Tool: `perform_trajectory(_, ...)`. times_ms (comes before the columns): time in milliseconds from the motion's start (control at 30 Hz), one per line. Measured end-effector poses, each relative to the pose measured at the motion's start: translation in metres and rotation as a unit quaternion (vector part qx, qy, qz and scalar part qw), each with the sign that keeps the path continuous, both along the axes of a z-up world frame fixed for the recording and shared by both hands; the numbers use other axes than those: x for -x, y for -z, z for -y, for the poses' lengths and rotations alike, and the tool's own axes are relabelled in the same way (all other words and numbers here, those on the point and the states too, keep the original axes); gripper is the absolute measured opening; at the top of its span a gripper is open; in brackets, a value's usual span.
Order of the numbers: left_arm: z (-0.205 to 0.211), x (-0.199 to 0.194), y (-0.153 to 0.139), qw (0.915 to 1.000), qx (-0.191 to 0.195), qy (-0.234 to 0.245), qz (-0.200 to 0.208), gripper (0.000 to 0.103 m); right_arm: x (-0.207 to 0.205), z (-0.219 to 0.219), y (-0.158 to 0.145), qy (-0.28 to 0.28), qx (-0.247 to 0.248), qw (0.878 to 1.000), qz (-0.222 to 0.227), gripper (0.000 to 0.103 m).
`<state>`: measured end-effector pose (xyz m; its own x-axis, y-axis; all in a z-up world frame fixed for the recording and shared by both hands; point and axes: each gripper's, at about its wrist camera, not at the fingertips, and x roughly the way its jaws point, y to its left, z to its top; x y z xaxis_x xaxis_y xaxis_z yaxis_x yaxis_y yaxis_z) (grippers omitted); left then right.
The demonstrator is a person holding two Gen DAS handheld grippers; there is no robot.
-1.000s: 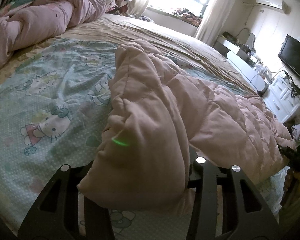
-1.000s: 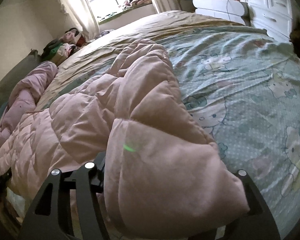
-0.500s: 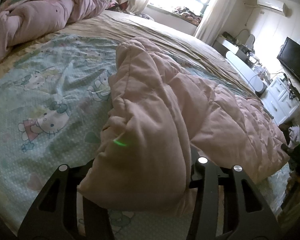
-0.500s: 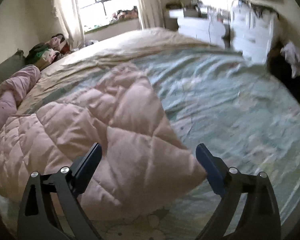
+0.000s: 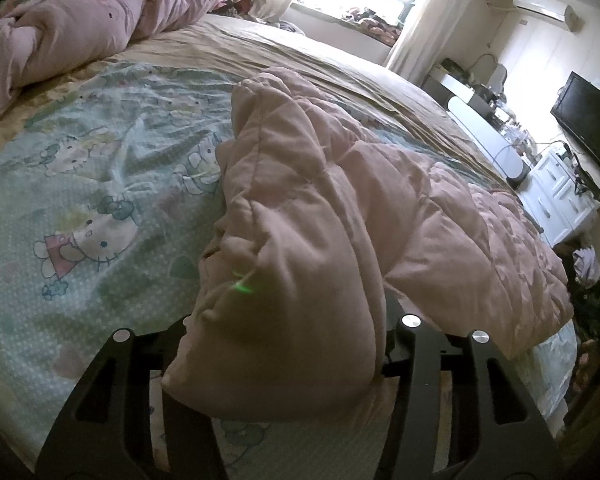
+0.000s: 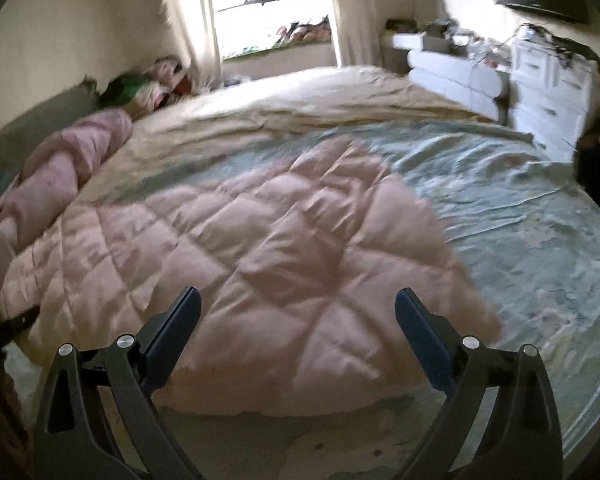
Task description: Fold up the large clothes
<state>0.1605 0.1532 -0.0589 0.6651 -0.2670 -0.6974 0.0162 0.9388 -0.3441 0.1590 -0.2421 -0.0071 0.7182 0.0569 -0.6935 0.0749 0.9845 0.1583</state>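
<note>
A large pale pink quilted garment (image 5: 340,208) lies on the bed's cartoon-print sheet (image 5: 80,200). My left gripper (image 5: 284,344) is shut on a bunched corner of it and holds that corner raised, so a thick fold hangs between the fingers. In the right wrist view the same pink garment (image 6: 268,248) lies spread flat on the sheet. My right gripper (image 6: 296,312) is open and empty, lifted just above the garment's near edge, its blue pads (image 6: 424,332) clear of the cloth.
A rolled pink duvet (image 5: 80,28) lies at the bed's far left. A beige cover (image 6: 320,92) spans the far bed under the window. White drawers (image 6: 548,84) and a television (image 5: 588,120) stand at the right.
My right gripper opened and let go of its corner, which dropped flat on the bed, and the gripper drew back and up. My left gripper kept its hold.
</note>
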Motion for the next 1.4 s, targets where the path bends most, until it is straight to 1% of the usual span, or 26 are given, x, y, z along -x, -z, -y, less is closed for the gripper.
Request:
perform_trajectory(67,-0.001,0.002,-0.002,1.0,-0.001,-0.001,-0.002,0.049,-0.004,-0.008,0.004,-0.011,-0.002,1.0,-0.012,0.097)
perform_trajectory(100,-0.001,0.004,-0.003,1.0,-0.005,-0.003,-0.002,0.054,-0.003,-0.011,0.004,-0.015,-0.003,1.0,-0.01,0.097)
perform_trajectory(133,-0.001,0.004,-0.004,0.9999,-0.008,-0.005,-0.004,0.057,-0.003,-0.013,0.002,-0.019,-0.004,1.0,-0.008,0.097)
perform_trajectory(167,-0.001,0.007,-0.006,0.9999,-0.009,-0.009,-0.005,0.062,-0.002,-0.016,-0.001,-0.024,-0.003,1.0,-0.005,0.097)
perform_trajectory(200,-0.001,0.01,-0.01,0.9999,-0.009,-0.012,0.0,0.071,-0.001,-0.017,-0.004,-0.03,-0.002,1.0,-0.001,0.097)
perform_trajectory(233,0.0,0.014,-0.014,0.9998,-0.014,-0.013,0.002,0.076,0.002,-0.018,-0.007,-0.035,-0.002,0.999,0.003,0.097)
perform_trajectory(300,0.001,0.024,-0.026,0.999,-0.034,-0.022,0.017,0.089,0.007,-0.021,-0.014,-0.043,-0.002,0.999,0.013,0.097)
perform_trajectory(367,0.001,0.035,-0.037,0.9981,-0.046,-0.025,0.033,0.094,0.014,-0.022,-0.022,-0.051,-0.002,0.998,0.024,0.097)
perform_trajectory(500,0.007,0.059,-0.064,0.9954,-0.065,-0.032,0.063,0.094,0.032,-0.027,-0.044,-0.071,-0.007,0.996,0.052,0.098)
perform_trajectory(533,0.009,0.065,-0.071,0.9945,-0.07,-0.033,0.071,0.094,0.036,-0.029,-0.05,-0.077,-0.007,0.995,0.06,0.099)
perform_trajectory(633,0.017,0.084,-0.088,0.9924,-0.079,-0.033,0.088,0.094,0.055,-0.036,-0.074,-0.093,0.006,0.991,0.093,0.099)
perform_trajectory(667,0.019,0.088,-0.092,0.9921,-0.08,-0.033,0.091,0.094,0.065,-0.039,-0.085,-0.099,0.01,0.989,0.108,0.099)
perform_trajectory(767,0.026,0.106,-0.103,0.9912,-0.079,-0.03,0.102,0.094,0.086,-0.045,-0.104,-0.113,0.016,0.985,0.132,0.099)
perform_trajectory(833,0.032,0.12,-0.11,0.9903,-0.084,-0.029,0.107,0.094,0.103,-0.051,-0.116,-0.123,0.026,0.981,0.148,0.099)
perform_trajectory(900,0.036,0.134,-0.115,0.9893,-0.086,-0.029,0.114,0.094,0.117,-0.055,-0.121,-0.125,0.035,0.979,0.157,0.099)
perform_trajectory(1000,0.035,0.153,-0.118,0.9884,-0.079,-0.031,0.126,0.094,0.137,-0.061,-0.12,-0.123,0.044,0.979,0.156,0.099)
perform_trajectory(1133,0.037,0.173,-0.108,0.9886,-0.073,-0.037,0.126,0.094,0.158,-0.071,-0.102,-0.108,0.051,0.982,0.149,0.099)
perform_trajectory(1233,0.04,0.182,-0.102,0.9878,-0.08,-0.04,0.127,0.094,0.17,-0.08,-0.091,-0.1,0.069,0.979,0.162,0.099)
perform_trajectory(1400,0.047,0.188,-0.091,0.988,-0.089,-0.037,0.121,0.094,0.177,-0.091,-0.065,-0.094,0.056,0.983,0.149,0.099)
